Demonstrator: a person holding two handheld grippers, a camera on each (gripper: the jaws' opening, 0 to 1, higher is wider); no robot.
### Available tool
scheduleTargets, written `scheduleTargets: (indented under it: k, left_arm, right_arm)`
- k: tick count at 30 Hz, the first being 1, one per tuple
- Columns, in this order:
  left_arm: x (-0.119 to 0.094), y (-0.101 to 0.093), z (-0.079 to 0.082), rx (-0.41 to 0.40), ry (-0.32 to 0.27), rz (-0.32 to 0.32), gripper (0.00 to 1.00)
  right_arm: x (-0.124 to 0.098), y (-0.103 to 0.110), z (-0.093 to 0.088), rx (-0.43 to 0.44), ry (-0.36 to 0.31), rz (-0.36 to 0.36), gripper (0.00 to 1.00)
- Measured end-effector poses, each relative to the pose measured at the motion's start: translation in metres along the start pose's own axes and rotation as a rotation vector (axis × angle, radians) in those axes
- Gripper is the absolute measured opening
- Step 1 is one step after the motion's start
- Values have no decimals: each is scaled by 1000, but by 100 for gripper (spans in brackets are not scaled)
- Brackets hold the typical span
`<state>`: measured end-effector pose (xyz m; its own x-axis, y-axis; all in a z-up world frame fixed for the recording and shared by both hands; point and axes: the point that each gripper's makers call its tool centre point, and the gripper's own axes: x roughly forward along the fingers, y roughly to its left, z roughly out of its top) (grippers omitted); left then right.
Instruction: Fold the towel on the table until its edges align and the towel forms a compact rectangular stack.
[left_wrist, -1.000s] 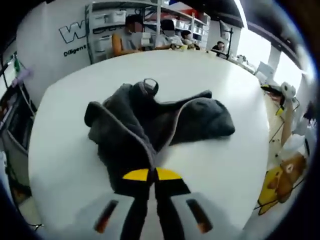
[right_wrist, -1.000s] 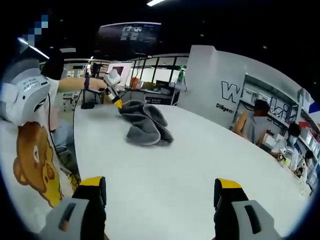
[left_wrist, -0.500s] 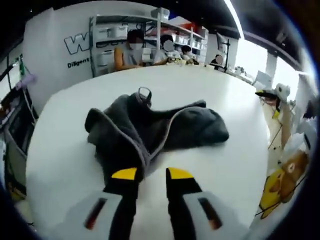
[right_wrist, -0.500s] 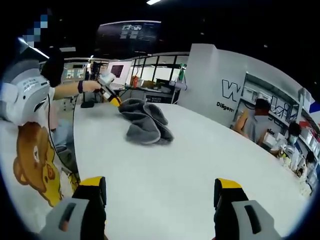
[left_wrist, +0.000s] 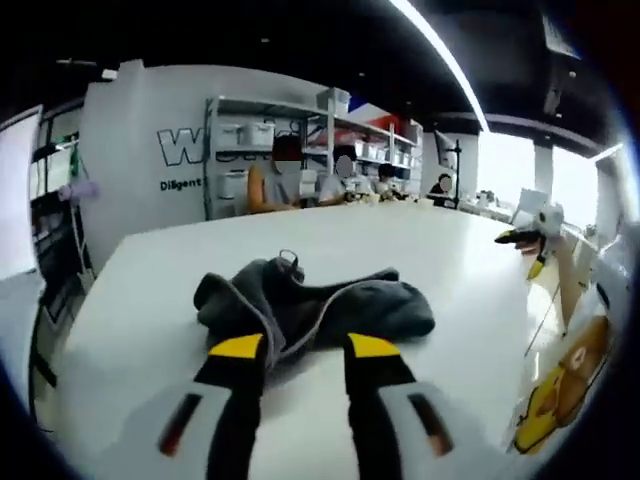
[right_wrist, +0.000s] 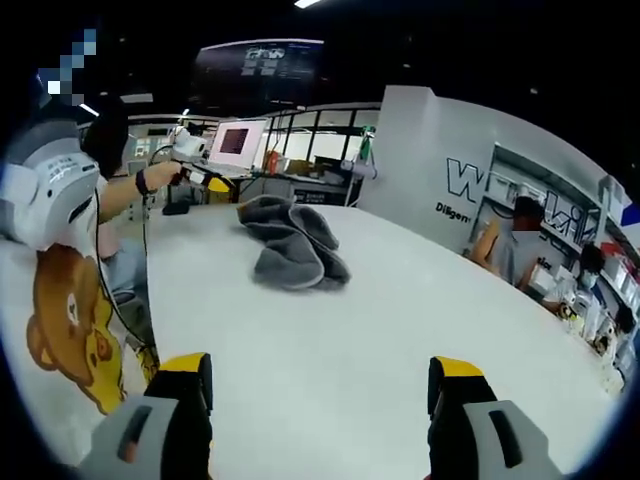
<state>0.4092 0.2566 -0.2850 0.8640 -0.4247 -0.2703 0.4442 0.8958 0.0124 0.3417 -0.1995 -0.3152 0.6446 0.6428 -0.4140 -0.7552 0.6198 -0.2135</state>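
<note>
I see my right gripper (right_wrist: 320, 400) with its yellow-tipped jaws spread wide above the white table (right_wrist: 400, 320). Well ahead lies the crumpled dark grey towel (right_wrist: 293, 242); the left gripper (right_wrist: 205, 180) is lifted just beside it.

towel's (left_wrist: 320, 310) near edge behind claw tips

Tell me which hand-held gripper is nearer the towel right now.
The left hand-held gripper: its open yellow-tipped jaws sit just short of the crumpled grey towel. The right hand-held gripper hangs open farther off, with bare white table between.
</note>
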Motion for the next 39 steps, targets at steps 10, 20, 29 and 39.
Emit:
scheduleTargets:
  k: [10, 20, 29, 39]
  left_arm:
    - [-23, -33, -14, 6, -74, 0, 57]
    - [-43, -57, -26, 2, -121, 22, 75]
    - [-50, -64, -42, -15, -129, 64, 82]
    - [-54, -67, -50, -36, -127, 88, 92]
  right_arm:
    - [7, 1, -2, 12, 12, 9, 93]
    - [13, 7, -4, 22, 20, 18, 93]
    - [20, 8, -4, 40, 16, 14, 93]
    - [24, 7, -15, 69, 31, 1, 93]
